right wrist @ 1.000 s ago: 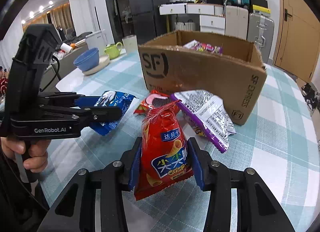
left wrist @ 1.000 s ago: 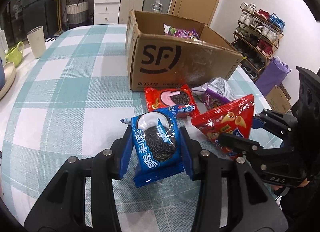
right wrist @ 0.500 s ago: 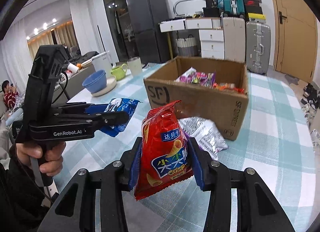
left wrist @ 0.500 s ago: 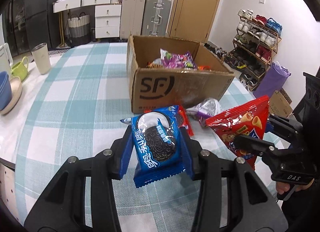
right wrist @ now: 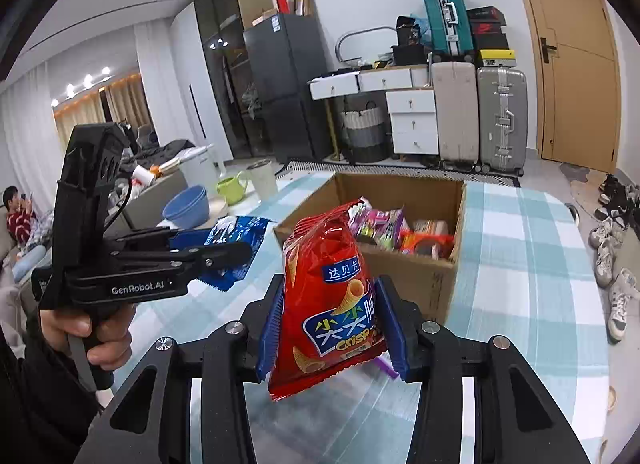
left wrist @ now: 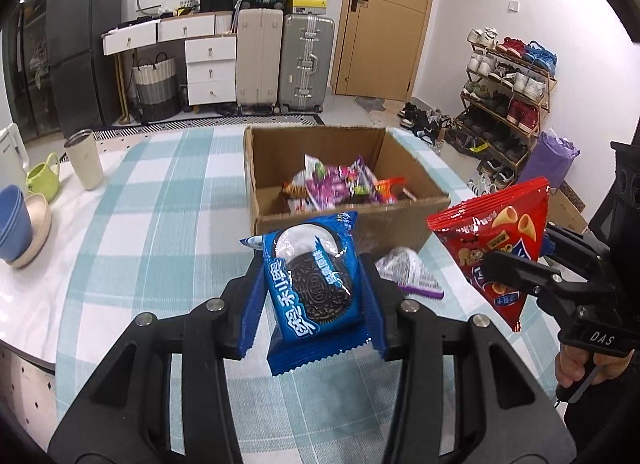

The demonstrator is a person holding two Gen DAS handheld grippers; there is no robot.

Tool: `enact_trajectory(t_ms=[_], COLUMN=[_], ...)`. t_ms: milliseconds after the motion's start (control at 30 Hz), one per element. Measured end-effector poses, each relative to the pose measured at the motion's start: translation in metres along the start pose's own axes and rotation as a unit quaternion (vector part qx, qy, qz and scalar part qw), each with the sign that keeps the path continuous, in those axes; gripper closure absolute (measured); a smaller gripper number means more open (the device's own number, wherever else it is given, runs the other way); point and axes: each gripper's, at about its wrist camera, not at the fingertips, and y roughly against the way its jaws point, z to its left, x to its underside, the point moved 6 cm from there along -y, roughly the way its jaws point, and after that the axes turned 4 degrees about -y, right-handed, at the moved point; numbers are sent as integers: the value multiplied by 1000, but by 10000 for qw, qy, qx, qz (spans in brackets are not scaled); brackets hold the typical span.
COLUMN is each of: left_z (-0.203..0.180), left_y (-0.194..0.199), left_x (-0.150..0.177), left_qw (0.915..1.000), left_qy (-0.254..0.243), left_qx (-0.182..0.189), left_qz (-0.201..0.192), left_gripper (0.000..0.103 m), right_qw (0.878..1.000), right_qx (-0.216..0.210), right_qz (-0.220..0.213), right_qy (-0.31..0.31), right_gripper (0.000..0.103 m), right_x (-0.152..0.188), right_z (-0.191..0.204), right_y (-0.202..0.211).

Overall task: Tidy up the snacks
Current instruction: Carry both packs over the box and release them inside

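Note:
My left gripper [left wrist: 314, 284] is shut on a blue Oreo cookie packet [left wrist: 310, 284], held above the checked tablecloth in front of the open cardboard box [left wrist: 276, 204]. My right gripper [right wrist: 328, 312] is shut on a red bag of corn crisps [right wrist: 324, 296], also lifted off the table, near the box's front corner. In the left wrist view the red bag [left wrist: 496, 240] hangs at the right; in the right wrist view the blue packet [right wrist: 236, 240] shows at the left. Several snack packs [left wrist: 344, 184] lie inside the box.
A silver and purple snack pack [left wrist: 408, 272] lies on the table by the box front. A cream tumbler [left wrist: 86, 158], a green cup [left wrist: 42, 180] and stacked bowls [left wrist: 16, 224] stand at the table's left. A shoe rack [left wrist: 508, 104] is off to the right.
Both grippers have risen with their packets, so the box's inside now shows. The red Oreo pack on the table has dropped from view behind the blue packet.

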Motion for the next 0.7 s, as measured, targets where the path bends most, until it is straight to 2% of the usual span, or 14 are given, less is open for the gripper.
enact_trajectory(t_ms=[400,700], left_z=[6,17], left_y=[-4,-30], left_x=[-41,-71], left_qw=[9999,10000], left_qy=[-84,-14], left_qx=[-23,-13], left_qz=[-68,-91], left_gripper=[62,62], right_qw=[9997,9993], right_qx=[57,115], right_qz=[-191,-233], right_qy=[-150,-280], right_gripper=[58,58], right_x=[-36,-54], right_z=[-16,-32], right_y=[-3,-19])
